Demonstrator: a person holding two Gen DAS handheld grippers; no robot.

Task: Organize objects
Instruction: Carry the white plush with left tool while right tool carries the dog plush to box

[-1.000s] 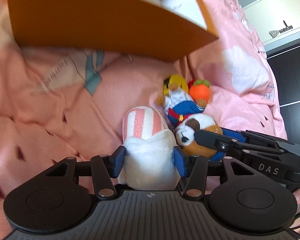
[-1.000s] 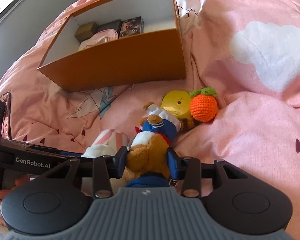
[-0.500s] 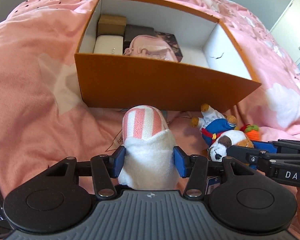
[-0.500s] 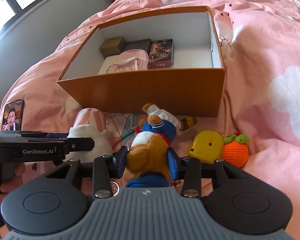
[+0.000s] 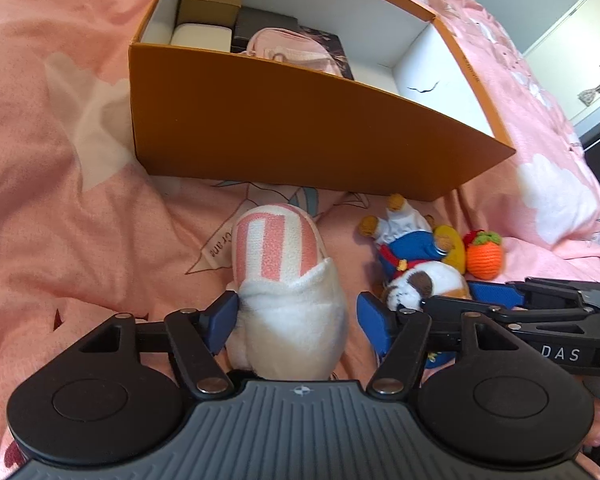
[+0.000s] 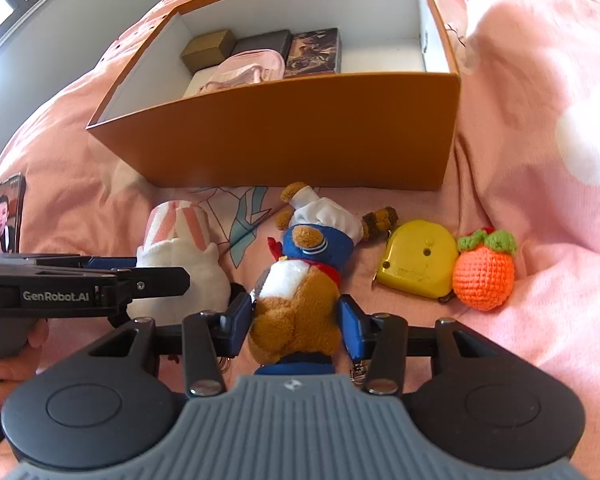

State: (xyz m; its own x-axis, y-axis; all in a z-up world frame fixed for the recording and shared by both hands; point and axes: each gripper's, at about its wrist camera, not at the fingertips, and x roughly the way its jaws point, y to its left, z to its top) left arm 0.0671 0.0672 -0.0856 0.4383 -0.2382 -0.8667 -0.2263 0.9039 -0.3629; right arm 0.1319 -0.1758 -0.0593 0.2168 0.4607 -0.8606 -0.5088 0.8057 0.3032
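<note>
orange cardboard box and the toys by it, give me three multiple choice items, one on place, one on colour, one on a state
1. Where does the crocheted orange fruit toy lie?
A. inside the orange cardboard box
B. on the pink bedspread, touching the yellow plastic tape measure
C. on the phone

2. What colour are the stripes on the white plush bunny's ears?
A. blue
B. green
C. pink

3. How is the box?
A. open on top, with things inside
B. closed with a lid
C. tipped on its side

Answers:
1 B: it sits on the bedding outside the box, against the tape measure's right edge.
2 C: pink bands run along both ears.
3 A: no lid covers it, and small boxes and a pink pouch show inside.
</note>
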